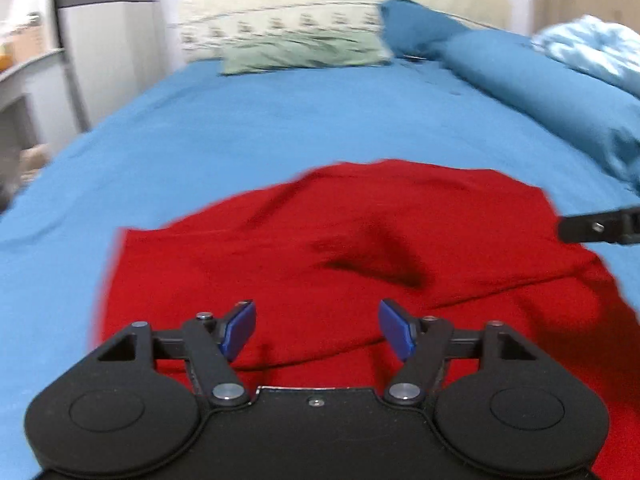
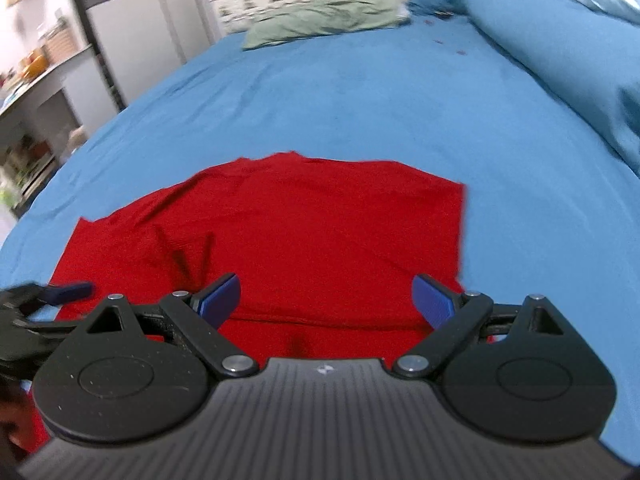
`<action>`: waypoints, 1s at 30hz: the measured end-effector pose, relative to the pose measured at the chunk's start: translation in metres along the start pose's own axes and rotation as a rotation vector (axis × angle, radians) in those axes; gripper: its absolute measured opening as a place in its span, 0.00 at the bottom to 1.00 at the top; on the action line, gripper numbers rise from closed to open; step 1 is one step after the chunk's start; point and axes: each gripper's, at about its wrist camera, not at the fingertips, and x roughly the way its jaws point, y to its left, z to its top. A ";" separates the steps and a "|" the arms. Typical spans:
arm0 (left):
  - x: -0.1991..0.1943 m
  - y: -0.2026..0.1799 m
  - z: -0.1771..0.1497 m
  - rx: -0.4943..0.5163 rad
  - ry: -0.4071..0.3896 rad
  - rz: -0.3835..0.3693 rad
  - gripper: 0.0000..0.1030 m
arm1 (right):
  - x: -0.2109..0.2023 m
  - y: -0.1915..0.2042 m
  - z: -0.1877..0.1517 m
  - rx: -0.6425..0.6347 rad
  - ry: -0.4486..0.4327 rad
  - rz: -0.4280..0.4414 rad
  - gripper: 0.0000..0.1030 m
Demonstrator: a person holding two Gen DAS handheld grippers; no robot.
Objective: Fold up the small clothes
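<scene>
We hold two grippers low over a bed covered in a blue sheet (image 1: 280,128). A small red garment (image 1: 360,248) lies spread on the sheet just ahead of us, at the near end of the bed. Our left gripper (image 1: 318,330) hovers above its near edge with fingers wide apart, holding nothing. Our right gripper (image 2: 326,300) hangs over the garment's near right part, fingers equally spread and empty. One crease line runs across the cloth near us — possibly a first fold, though we cannot be sure. We judge the folding is at an early stage: the garment still looks broad and wrinkled, and most folds remain. A green pillow (image 1: 304,54) rests at the far end.
</scene>
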 end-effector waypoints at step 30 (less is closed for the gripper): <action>0.030 0.086 -0.018 -0.199 0.129 0.076 0.71 | 0.054 0.080 0.065 -0.227 -0.157 -0.169 0.22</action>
